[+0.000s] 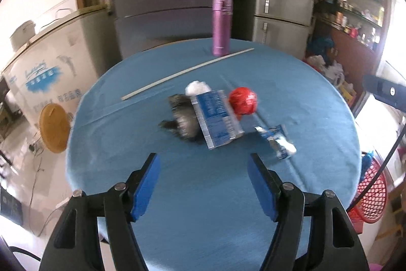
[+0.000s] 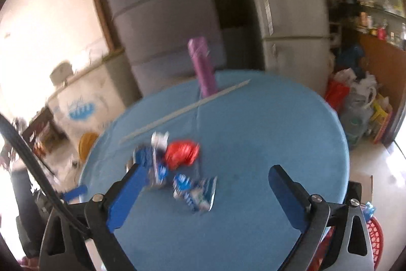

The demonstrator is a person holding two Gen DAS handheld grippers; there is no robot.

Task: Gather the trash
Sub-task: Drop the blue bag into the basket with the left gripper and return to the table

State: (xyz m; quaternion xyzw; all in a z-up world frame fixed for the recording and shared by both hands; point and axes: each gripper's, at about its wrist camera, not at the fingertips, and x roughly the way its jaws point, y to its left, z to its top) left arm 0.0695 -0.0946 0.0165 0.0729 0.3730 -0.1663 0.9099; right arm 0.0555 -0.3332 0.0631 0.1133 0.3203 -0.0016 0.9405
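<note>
Round worktop under a blue cloth, trash bunched mid-frame in both views. Left wrist view: left gripper at the bottom centre, jaws apart, nothing between them, hovering over bare cloth just below the pile. Pile: flat blue-and-silver wrapper in the centre, dark crumpled piece touching its left edge, white wad at its top, red crumpled ball touching its upper right. A smaller blue-white wrapper lies lower right, apart from the rest. Purple thermos stands upright at the worktop's far edge, upper centre; a long white stick lies diagonally below it. Red plastic basket sits off the worktop at the right edge.

Right wrist view, blurred: right gripper at the bottom, jaws wide apart and empty. The small wrapper lies between them on the cloth, not touched. Red ball and the bigger wrapper are just above the left jaw. Thermos upper centre.
</note>
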